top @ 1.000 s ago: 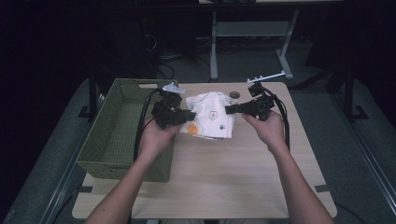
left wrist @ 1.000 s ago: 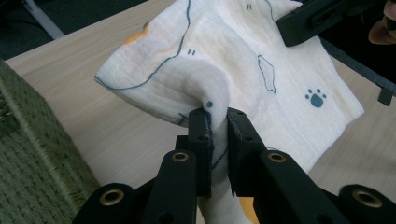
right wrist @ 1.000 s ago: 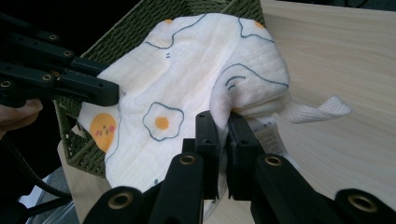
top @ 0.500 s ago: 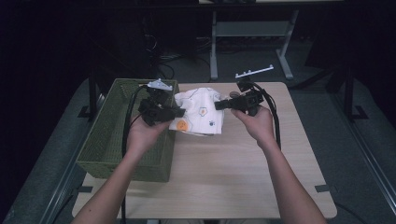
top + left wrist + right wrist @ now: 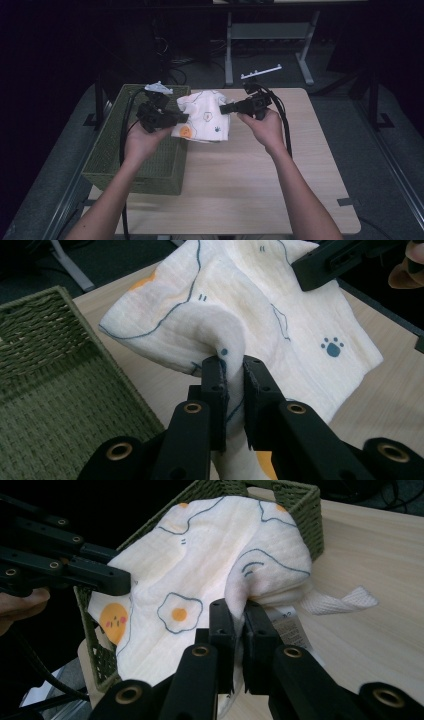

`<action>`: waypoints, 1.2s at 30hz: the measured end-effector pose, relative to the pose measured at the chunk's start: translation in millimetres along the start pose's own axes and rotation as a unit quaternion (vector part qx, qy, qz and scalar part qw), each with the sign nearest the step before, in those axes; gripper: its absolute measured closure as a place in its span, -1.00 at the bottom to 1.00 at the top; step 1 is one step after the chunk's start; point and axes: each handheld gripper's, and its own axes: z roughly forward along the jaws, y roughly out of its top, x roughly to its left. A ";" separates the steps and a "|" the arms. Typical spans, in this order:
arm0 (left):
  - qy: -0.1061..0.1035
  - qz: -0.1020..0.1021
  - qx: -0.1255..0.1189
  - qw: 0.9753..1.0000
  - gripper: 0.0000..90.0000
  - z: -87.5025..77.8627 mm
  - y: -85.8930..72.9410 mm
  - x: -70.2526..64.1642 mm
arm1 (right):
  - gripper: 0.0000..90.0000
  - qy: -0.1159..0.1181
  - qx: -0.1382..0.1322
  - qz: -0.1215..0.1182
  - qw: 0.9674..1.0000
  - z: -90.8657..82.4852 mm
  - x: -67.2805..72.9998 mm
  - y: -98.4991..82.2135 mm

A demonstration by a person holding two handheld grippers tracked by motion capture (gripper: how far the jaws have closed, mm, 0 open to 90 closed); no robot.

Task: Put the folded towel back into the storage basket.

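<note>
A white cloth [image 5: 204, 118] printed with fried eggs and paw marks hangs above the table between both hands, beside the green basket. My left gripper [image 5: 184, 118] is shut on the cloth's [image 5: 260, 315] left edge; in the left gripper view its fingertips [image 5: 216, 371] pinch a fold. At the other side my right gripper [image 5: 225, 108] is shut on the cloth [image 5: 210, 560], a fold and a label clamped between its fingertips [image 5: 223, 616]. The cloth sags a little between the two grips.
A green woven basket [image 5: 115, 150] stands on the left of the wooden table [image 5: 250, 185], right under the cloth's left edge. A small white item [image 5: 159, 88] rests on its far rim. A metal stand [image 5: 260, 35] is on the floor behind the table.
Both hands have carried the cloth to the left and slightly up, from the table's middle back toward the basket. Both grips stayed shut on it.
</note>
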 end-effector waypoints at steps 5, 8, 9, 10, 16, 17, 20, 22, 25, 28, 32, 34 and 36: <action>0.003 -0.004 0.000 1.000 0.82 -6.2 -3.3 7.1 | 0.88 0.002 0.003 -0.004 1.000 5.9 4.7 4.5; 0.004 -0.007 0.000 1.000 0.82 -9.6 -5.6 11.5 | 0.88 0.003 0.005 -0.005 1.000 10.6 8.0 7.5; 0.004 -0.009 0.000 1.000 0.82 -10.8 -6.5 13.1 | 0.88 0.004 0.006 -0.007 1.000 12.1 9.0 8.4; 0.005 -0.010 -0.001 1.000 0.82 -12.1 -7.5 14.5 | 0.88 0.005 0.007 -0.007 1.000 13.7 10.5 9.4; 0.009 -0.016 -0.001 1.000 0.82 -19.4 -12.7 22.7 | 0.88 0.011 0.009 -0.010 1.000 23.8 16.4 14.6; 0.011 -0.017 -0.001 1.000 0.82 -20.4 -13.8 24.4 | 0.88 0.011 0.009 -0.011 1.000 24.9 17.2 15.3; 0.013 -0.020 -0.002 1.000 0.82 -23.2 -15.8 27.7 | 0.88 0.014 0.010 -0.012 1.000 29.3 20.5 18.5; 0.015 -0.020 -0.002 1.000 0.82 -25.6 -16.9 30.1 | 0.88 0.015 0.010 -0.014 1.000 32.6 23.0 20.8; 0.018 -0.022 -0.001 1.000 0.82 -29.7 -19.4 34.5 | 0.88 0.018 0.010 -0.015 1.000 37.8 27.0 24.2; 0.019 -0.025 -0.002 1.000 0.82 -31.4 -20.8 36.5 | 0.88 0.020 0.011 -0.015 1.000 41.2 28.0 25.1; 0.021 -0.029 -0.003 0.999 0.82 -34.8 -23.7 40.2 | 0.88 0.022 0.012 -0.015 1.000 45.7 30.2 26.4; 0.022 -0.030 -0.003 0.999 0.82 -36.1 -24.6 41.7 | 0.88 0.023 0.014 -0.018 0.999 47.5 31.6 27.7; 0.024 -0.030 -0.003 0.999 0.82 -37.5 -25.5 42.9 | 0.88 0.024 0.015 -0.018 0.999 49.3 33.7 29.3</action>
